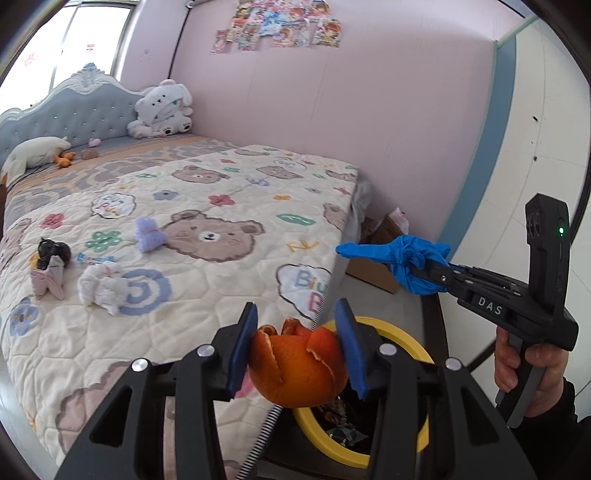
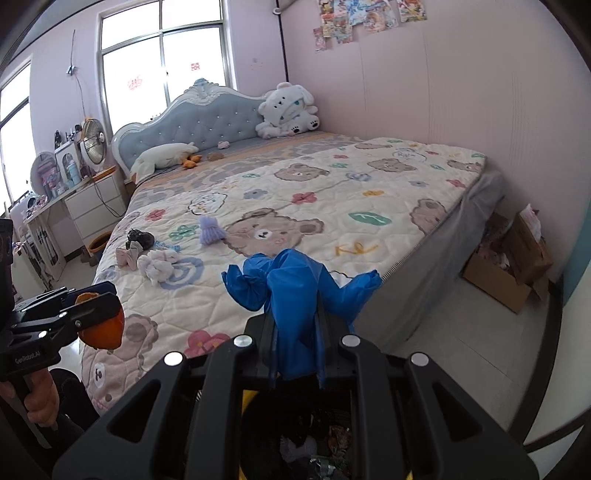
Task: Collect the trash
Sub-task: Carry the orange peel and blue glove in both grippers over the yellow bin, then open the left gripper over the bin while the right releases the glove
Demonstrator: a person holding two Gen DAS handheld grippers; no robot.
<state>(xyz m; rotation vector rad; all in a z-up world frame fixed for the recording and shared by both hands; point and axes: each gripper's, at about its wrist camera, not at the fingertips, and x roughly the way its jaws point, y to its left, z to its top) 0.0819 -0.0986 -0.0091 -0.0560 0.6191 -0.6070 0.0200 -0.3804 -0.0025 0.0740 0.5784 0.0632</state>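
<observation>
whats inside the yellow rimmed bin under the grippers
Inside the yellow-rimmed bin lies dark crumpled trash, some shiny wrapper-like bits. The orange peel and gripper bodies cover most of its opening.

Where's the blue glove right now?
Clamped in the right gripper, the blue glove hangs past the bed's foot corner, above the yellow-rimmed trash bin.

Pink walls (image 2: 424,92), picture cutouts (image 1: 280,26) stuck high up. Bed (image 2: 332,192) against wall; blue tufted headboard (image 2: 192,122), bear-print quilt (image 1: 207,206). White plush toy (image 2: 288,110) propped in headboard corner, pillow (image 2: 162,155) beside. Large windows (image 2: 162,62) behind headboard, bright daylight. White nightstand (image 2: 96,206) with fan (image 2: 94,140) left of bed. Pale tile floor (image 2: 461,332); open cardboard box (image 2: 506,273) at bed foot.
</observation>
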